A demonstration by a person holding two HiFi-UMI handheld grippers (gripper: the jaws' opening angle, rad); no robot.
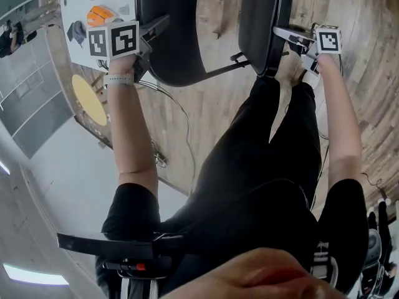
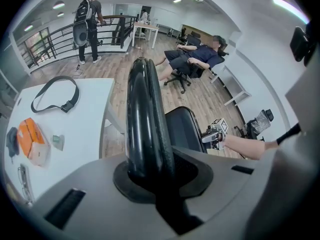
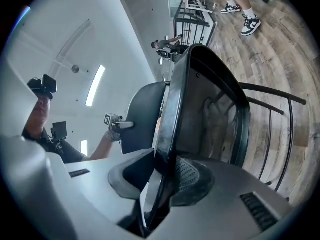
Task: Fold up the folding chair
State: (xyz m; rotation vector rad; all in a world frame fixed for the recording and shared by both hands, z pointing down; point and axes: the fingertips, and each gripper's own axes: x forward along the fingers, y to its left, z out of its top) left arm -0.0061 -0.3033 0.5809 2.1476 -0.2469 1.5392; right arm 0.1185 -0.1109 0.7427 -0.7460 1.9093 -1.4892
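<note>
The black folding chair stands in front of me on the wood floor. My left gripper [image 1: 156,28] is shut on the rounded top edge of its backrest [image 1: 171,33]; in the left gripper view that thick black rim [image 2: 145,124] runs up from between the pads of the left gripper [image 2: 150,171]. My right gripper [image 1: 282,35] is shut on the edge of the seat panel [image 1: 265,20], which stands tilted nearly upright. In the right gripper view the right gripper [image 3: 162,176] clamps the seat's thin rim [image 3: 172,109], its moulded underside [image 3: 210,119] facing out. Each gripper shows in the other's view.
A white table [image 1: 78,45] with an orange object [image 1: 100,14] and a black strap [image 2: 55,91] stands at the left, close to the backrest. The chair's black metal tubes [image 3: 280,134] lie to the seat's right. A person stands by a railing [image 2: 89,24]; another reclines in an office chair [image 2: 195,56].
</note>
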